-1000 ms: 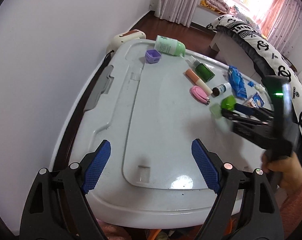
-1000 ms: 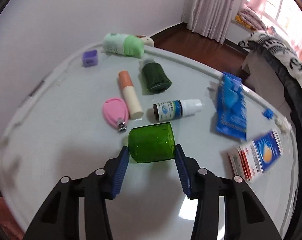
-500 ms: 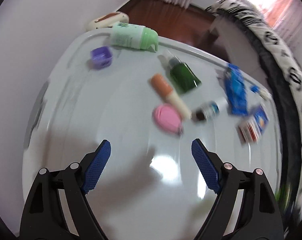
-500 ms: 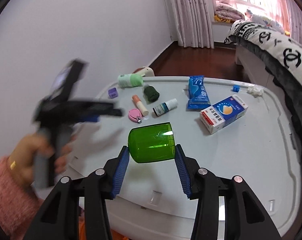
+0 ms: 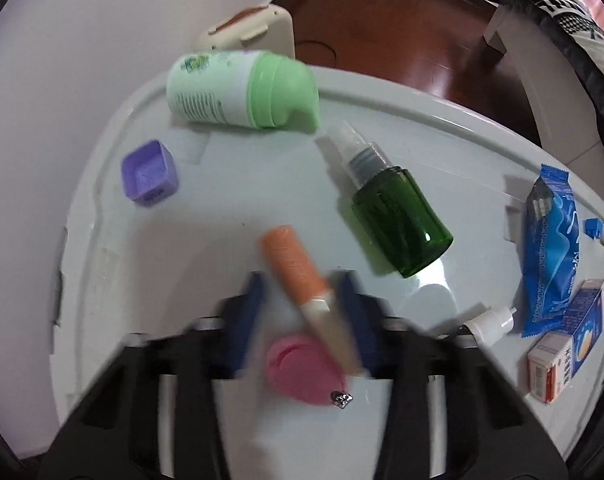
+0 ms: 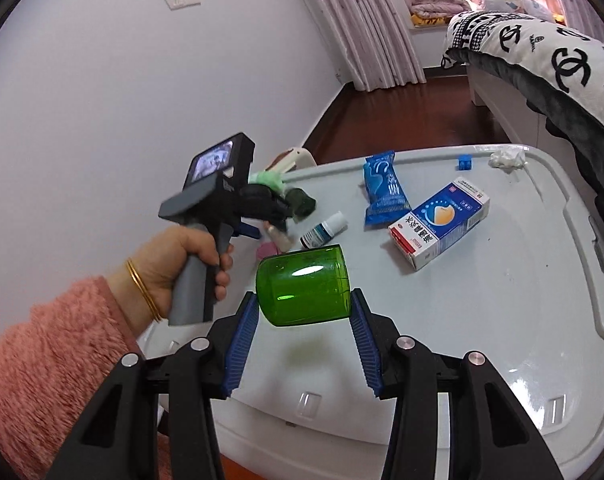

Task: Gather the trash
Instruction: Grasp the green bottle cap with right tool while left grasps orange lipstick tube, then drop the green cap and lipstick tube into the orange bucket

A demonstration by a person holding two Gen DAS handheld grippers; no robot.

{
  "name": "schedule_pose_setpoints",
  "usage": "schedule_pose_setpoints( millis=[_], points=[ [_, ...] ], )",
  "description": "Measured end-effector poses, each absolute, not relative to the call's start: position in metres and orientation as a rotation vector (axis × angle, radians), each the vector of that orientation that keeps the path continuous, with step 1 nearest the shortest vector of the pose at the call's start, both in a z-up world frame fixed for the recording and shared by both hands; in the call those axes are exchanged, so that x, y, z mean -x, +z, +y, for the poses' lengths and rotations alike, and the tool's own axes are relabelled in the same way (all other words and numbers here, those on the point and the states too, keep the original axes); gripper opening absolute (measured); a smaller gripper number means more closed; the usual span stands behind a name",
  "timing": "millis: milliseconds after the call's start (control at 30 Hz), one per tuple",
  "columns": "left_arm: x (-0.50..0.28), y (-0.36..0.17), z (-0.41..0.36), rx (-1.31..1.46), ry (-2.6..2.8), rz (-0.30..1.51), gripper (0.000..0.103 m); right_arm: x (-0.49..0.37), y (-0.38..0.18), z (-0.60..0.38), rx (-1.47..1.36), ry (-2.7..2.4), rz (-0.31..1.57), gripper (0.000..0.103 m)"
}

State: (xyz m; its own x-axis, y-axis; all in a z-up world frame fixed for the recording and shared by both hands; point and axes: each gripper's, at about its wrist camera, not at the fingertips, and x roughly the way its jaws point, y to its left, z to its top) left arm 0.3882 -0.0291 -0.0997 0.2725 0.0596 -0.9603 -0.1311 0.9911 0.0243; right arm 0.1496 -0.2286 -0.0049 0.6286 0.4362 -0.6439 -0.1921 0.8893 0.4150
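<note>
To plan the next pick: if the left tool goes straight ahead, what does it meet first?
Probably the orange-capped tube, lying slantwise between the left tool's blurred fingers, beside the pink nail clipper.

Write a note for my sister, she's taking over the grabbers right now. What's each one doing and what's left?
Right gripper: shut on the green cup, held above the white lid.
Left gripper: fingers on either side of the orange-capped tube, blurred, so grip unclear.
On the lid: pink nail clipper, green spray bottle, dropper bottle, blue packet, medicine box, purple cap, light green bottle, tissue wad.
Done: cup picked up.
Left: everything else; no trash bin in view.
</note>
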Motion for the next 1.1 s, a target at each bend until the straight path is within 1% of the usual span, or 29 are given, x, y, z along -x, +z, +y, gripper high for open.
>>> schedule_pose_setpoints(
  millis=[33, 100, 200, 267, 367, 433, 500, 600, 700, 833, 967, 1100],
  points=[
    [-0.385, -0.099, -0.027, 0.080, 0.111, 1.294, 0.023, -0.149, -0.004, -0.230, -0.327, 0.366, 0.814, 0.046],
    [-0.379, -0.098, -0.018, 0.120, 0.087, 1.304, 0.020, -0.150, -0.003, -0.231, -0.335, 0.361, 0.811, 0.046],
    [-0.365, -0.083, 0.002, 0.199, 0.049, 1.263, 0.019, -0.149, -0.002, -0.229, -0.324, 0.356, 0.803, 0.046],
    [-0.344, -0.059, 0.012, 0.203, 0.006, 1.212, 0.018, -0.147, -0.001, -0.225, -0.299, 0.354, 0.795, 0.046],
    [-0.302, -0.023, 0.026, 0.194, -0.050, 1.122, 0.018, -0.145, -0.002, -0.219, -0.285, 0.362, 0.797, 0.046],
    [-0.262, 0.001, 0.031, 0.149, -0.063, 1.057, 0.018, -0.141, -0.001, -0.213, -0.266, 0.369, 0.797, 0.046],
    [-0.228, 0.014, 0.030, 0.117, -0.086, 1.024, 0.018, -0.135, 0.000, -0.205, -0.243, 0.375, 0.794, 0.046],
    [-0.180, 0.018, 0.032, 0.092, -0.140, 1.037, 0.018, -0.123, 0.003, -0.191, -0.227, 0.390, 0.803, 0.046],
    [-0.142, 0.005, 0.025, 0.012, -0.167, 1.064, 0.018, -0.103, 0.005, -0.175, -0.197, 0.386, 0.827, 0.046],
    [-0.091, -0.033, 0.021, -0.057, -0.221, 1.166, 0.018, -0.067, -0.009, -0.156, -0.178, 0.381, 0.917, 0.046],
    [-0.055, -0.080, 0.016, -0.062, -0.247, 1.275, 0.018, -0.029, -0.041, -0.139, -0.140, 0.349, 1.051, 0.047],
    [-0.037, -0.134, 0.014, -0.079, -0.243, 1.378, 0.019, -0.012, -0.080, -0.139, -0.181, 0.317, 1.174, 0.047]
  ],
)
